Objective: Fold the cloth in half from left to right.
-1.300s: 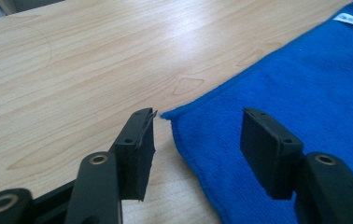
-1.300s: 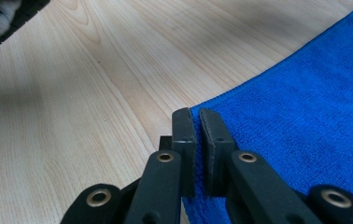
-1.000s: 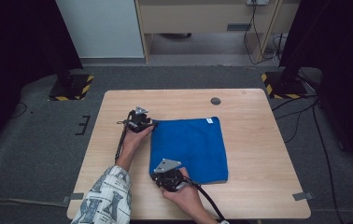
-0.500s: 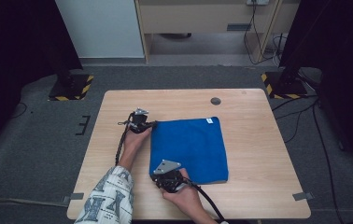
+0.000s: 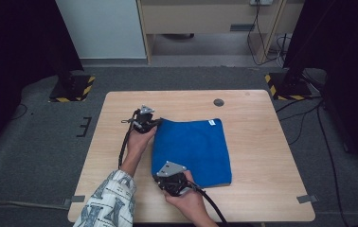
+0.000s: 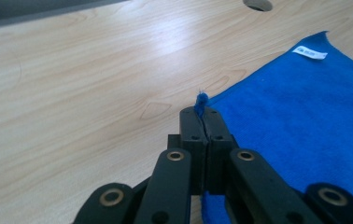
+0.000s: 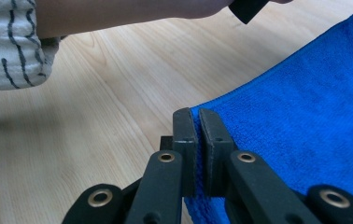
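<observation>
A blue cloth (image 5: 193,149) lies flat on the wooden table (image 5: 262,142), with a small white label (image 5: 211,123) at its far right corner. My left gripper (image 5: 154,122) is shut on the cloth's far left corner; a tuft of blue cloth (image 6: 201,101) sticks up between its jaws. My right gripper (image 5: 160,177) is shut on the near left corner, where the blue cloth (image 7: 305,116) runs off to the right of the closed jaws. The white label (image 6: 309,52) shows far off in the left gripper view.
A round cable hole (image 5: 219,102) sits in the table beyond the cloth. A person's patterned sleeve (image 5: 108,203) and forearm (image 5: 137,149) lie along the table's left side. Black stands with yellow-striped bases (image 5: 73,87) flank the table on the floor.
</observation>
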The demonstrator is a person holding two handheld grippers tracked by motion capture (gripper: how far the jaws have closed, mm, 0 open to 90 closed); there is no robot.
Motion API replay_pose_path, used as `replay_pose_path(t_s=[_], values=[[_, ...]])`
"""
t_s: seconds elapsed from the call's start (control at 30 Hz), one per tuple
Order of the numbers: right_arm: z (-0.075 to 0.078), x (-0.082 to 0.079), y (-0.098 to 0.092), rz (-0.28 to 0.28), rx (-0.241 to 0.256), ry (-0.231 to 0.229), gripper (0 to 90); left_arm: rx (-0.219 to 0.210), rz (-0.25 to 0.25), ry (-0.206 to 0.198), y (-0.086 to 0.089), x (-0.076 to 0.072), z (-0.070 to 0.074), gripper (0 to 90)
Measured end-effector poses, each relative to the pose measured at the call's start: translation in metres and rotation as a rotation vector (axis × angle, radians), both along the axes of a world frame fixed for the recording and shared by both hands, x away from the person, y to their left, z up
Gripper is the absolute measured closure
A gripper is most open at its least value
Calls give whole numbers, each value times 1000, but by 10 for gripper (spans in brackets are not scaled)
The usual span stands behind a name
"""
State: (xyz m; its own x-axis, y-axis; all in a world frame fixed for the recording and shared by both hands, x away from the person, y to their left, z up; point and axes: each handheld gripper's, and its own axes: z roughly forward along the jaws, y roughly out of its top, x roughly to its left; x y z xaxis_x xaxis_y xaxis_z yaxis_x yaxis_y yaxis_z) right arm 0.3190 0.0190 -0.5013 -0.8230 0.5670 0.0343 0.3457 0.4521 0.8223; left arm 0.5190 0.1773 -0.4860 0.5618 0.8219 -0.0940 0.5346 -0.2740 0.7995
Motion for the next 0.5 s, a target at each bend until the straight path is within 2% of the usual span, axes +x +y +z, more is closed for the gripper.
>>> replay_pose_path(t_s=[0.1,0.17,0.4,0.5], values=[[4,-1,0,-3,4,-9,865,3,8,-11,0,3,6,887],[5,-2,1,-7,2,-17,866,-3,17,6,3,6,7,887],[8,-4,7,-21,21,-31,867,0,42,20,17,12,9,887],[7,-5,12,-35,24,-43,869,2,34,19,22,13,7,887]])
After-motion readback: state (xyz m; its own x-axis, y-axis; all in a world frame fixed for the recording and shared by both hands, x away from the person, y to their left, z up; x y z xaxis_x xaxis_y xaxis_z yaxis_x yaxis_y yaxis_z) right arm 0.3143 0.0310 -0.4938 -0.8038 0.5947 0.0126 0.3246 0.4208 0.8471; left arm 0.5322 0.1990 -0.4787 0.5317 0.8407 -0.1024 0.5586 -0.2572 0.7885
